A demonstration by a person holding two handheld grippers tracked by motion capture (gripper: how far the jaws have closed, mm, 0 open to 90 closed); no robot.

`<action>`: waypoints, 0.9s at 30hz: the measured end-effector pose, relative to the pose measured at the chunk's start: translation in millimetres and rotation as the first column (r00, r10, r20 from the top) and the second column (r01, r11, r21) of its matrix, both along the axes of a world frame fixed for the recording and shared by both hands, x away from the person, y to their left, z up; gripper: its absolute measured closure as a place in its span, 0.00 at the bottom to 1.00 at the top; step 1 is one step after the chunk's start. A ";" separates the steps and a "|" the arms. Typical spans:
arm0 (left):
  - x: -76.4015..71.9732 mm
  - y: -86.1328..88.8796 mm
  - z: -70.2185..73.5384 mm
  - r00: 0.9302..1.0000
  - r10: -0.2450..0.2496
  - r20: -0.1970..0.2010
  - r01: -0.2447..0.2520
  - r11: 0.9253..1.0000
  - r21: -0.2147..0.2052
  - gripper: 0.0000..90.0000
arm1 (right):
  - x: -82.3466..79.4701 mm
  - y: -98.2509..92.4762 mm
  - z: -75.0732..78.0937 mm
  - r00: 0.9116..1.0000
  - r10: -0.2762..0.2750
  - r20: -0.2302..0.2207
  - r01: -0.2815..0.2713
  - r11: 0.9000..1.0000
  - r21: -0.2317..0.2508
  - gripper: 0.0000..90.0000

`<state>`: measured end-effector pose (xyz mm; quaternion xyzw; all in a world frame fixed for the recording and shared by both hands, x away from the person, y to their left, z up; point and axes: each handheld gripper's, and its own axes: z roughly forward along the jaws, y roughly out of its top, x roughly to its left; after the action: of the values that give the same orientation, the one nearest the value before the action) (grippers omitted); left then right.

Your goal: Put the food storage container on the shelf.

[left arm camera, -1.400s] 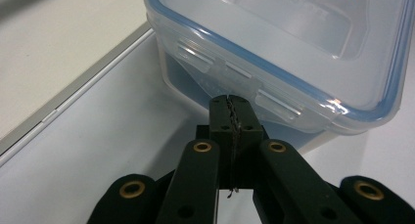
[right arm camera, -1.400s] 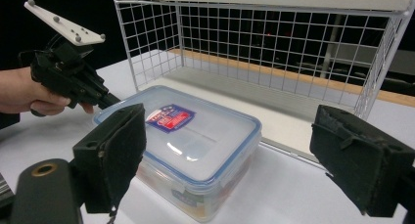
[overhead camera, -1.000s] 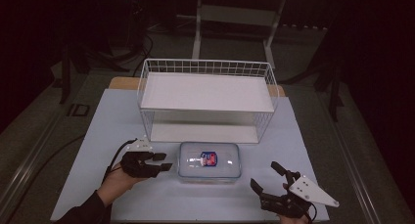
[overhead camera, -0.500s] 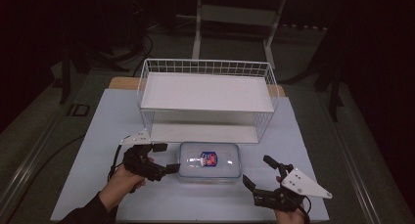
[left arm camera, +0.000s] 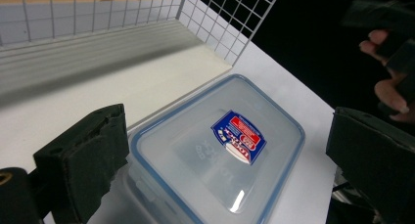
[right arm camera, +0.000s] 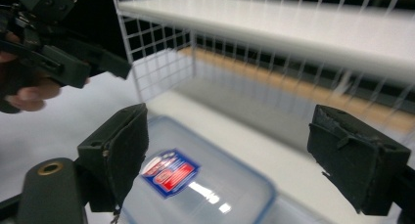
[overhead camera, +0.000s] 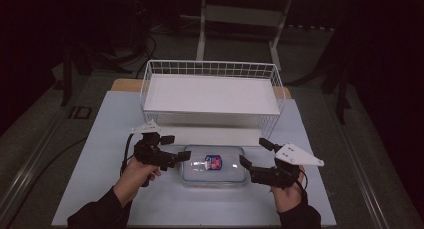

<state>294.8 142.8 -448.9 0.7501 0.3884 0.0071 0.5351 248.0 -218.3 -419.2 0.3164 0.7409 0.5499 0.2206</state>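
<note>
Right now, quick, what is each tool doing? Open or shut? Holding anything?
Left tool: open, holding nothing, jaws around the box's left end.
Right tool: open, holding nothing, at the box's right end.

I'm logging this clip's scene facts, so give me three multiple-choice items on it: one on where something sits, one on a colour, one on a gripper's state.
1. Where does the clear lidded container sit?
A. on the wire shelf's top deck
B. on the table in front of the wire shelf
C. on the floor

2. What colours are on the container's label?
A. green and yellow
B. black and orange
C. red and blue

3. How do the jaws of the left gripper stand?
A. open, apart over the container
B. shut on the container
C. shut on the shelf wire

Answers: 1 B, the high view shows it on the white table between the two grippers. 2 C, the left gripper view shows a red and blue sticker. 3 A, the left gripper view shows both jaws wide apart.
</note>
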 end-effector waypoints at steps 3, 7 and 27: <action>5.8 -2.2 -8.4 0.999 0.007 -0.046 -0.007 1.000 0.002 0.03 | 13.1 5.2 -8.5 0.996 0.021 -0.085 -0.021 1.000 0.007 0.15; 13.7 -1.3 -22.0 0.988 0.029 -0.151 -0.030 1.000 -0.003 0.03 | 27.6 9.7 -19.3 0.982 0.047 -0.186 -0.046 0.999 0.009 0.15; 31.1 13.3 -71.2 0.866 -0.018 -0.499 -0.031 0.995 -0.090 0.37 | 46.3 0.2 -56.1 0.871 0.021 -0.491 -0.004 0.999 0.036 0.15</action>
<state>325.9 156.1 -520.1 0.6989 0.5161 -0.2035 0.4515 294.3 -218.0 -475.3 0.4447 0.7652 0.4652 0.0165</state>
